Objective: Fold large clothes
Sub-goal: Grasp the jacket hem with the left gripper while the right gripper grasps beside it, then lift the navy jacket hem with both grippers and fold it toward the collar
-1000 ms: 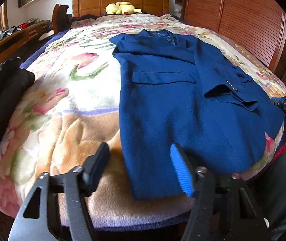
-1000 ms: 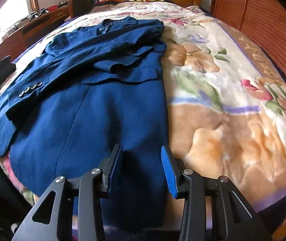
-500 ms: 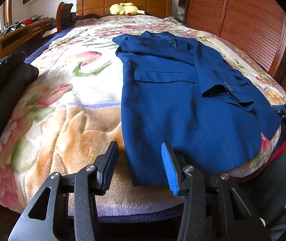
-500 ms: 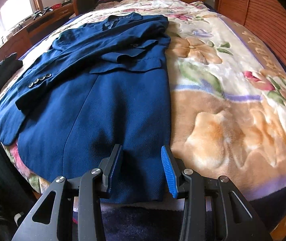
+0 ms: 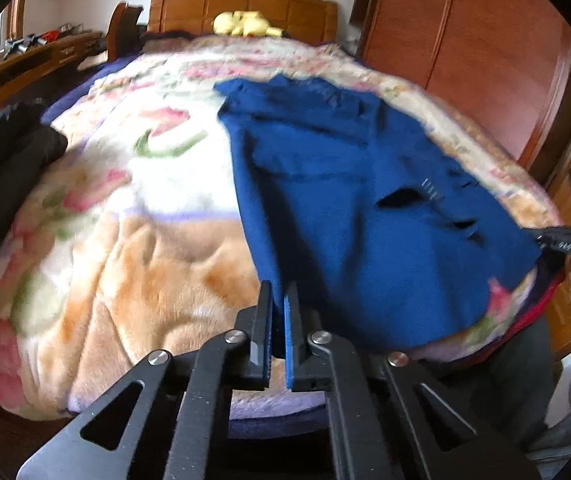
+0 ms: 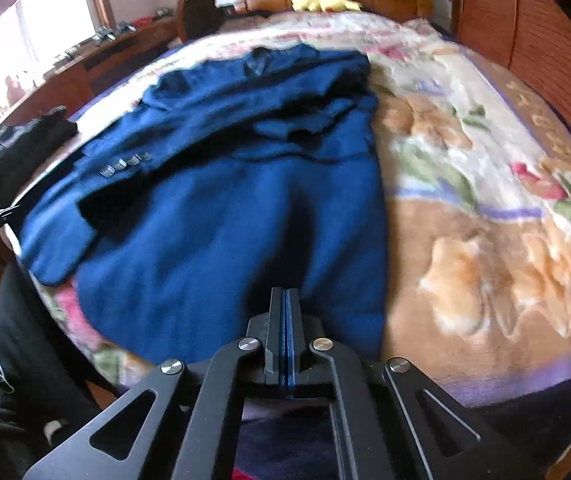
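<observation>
Lying lengthwise, collar toward the headboard [image 5: 245, 8], blue jacket [image 5: 345, 200] hem pinched by left claw [image 5: 278, 300] and right claw [image 6: 285, 296].

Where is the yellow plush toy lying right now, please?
In both wrist views the yellow plush toy lies at the far end of the bed, against the wooden headboard, beyond the blue jacket.

One navy-blue wool jacket [image 5: 349, 216] lies on one floral plush blanket [image 5: 125, 248] covering one wooden-headboard bed [image 5: 245, 8]. One yellow plush toy [image 5: 245, 24] sits there, plus one black garment pile [image 5: 5, 148].
</observation>
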A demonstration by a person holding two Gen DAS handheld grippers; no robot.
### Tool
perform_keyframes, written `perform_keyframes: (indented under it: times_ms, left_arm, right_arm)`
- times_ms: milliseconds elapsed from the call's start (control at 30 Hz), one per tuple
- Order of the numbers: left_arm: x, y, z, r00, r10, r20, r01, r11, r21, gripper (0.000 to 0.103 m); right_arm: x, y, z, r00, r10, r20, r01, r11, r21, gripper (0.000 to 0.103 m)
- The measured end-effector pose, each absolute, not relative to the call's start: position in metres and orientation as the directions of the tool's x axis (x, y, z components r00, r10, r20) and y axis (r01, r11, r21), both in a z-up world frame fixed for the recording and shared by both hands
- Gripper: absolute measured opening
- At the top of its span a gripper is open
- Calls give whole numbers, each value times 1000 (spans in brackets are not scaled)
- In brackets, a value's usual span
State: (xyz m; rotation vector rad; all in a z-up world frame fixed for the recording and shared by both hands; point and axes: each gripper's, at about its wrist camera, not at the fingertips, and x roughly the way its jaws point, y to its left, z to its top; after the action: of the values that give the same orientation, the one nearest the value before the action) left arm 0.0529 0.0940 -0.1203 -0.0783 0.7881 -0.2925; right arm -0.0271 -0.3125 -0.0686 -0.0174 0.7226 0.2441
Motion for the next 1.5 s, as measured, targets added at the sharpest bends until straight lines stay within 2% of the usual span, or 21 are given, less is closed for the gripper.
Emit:
perform_keyframes:
  times_ms: [267, 333, 467, 567, 667, 733, 833, 967, 1000, 1067, 1167, 1300, 1500]
  left_arm:
    - [39, 83, -54, 759, -302, -577, 282, 951, -127, 4]
    - [40, 80, -45, 765, -298, -571, 289, 951, -109, 4]
    - [41, 74, -45, 762, -287, -581, 293, 952, -87, 4]
    - [42, 72, -50, 757, -281, -590, 293, 953, -78, 4]
    - [46, 72, -61, 740, -271, -615, 283, 956, -80, 4]
    - [48, 73, -69, 730, -262, -631, 276, 958, -78, 4]
    - [50, 76, -81, 714, -254, -653, 265, 961, -83, 4]
    - [53, 81, -90, 699, -270, -662, 263, 958, -114, 4]
    - [52, 82, -88, 705, -279, -652, 262, 957, -126, 4]
    - [45, 83, -76, 732, -291, -616, 267, 954, -135, 4]
    - [40, 80, -51, 766, -297, -570, 276, 953, -127, 4]
    - [38, 74, -7, 794, -317, -519, 302, 946, -116, 4]
    - [20, 73, 69, 854, -352, -382, 344, 935, -92, 4]
  right_arm:
    - [-62, -322, -19, 832, 227, -506, -221, 973, 72, 0]
    - [-66, -325, -13, 847, 191, -497, -195, 980, 44, 0]
    - [-61, -331, -27, 827, 151, -541, -167, 986, 19, 0]
    - [-45, -336, -47, 795, 120, -595, -127, 991, 31, 14]
    - [-32, -341, -64, 772, 79, -631, -85, 996, 20, 39]
    - [-23, -342, -74, 756, 34, -654, -51, 999, -6, 43]
    - [-10, -340, -86, 714, 78, -696, -70, 997, 40, 47]
    - [-4, -341, -89, 674, 230, -701, -144, 973, 181, 46]
    - [-4, -341, -89, 667, 255, -700, -156, 966, 204, 28]
    - [-1, -342, -87, 652, 313, -691, -200, 950, 241, 7]
    - [-10, -340, -67, 702, 340, -626, -233, 940, 249, 6]
    - [-44, -340, -10, 816, 331, -474, -241, 940, 241, 5]
    - [-94, -332, 63, 886, 343, -311, -296, 936, 188, 5]
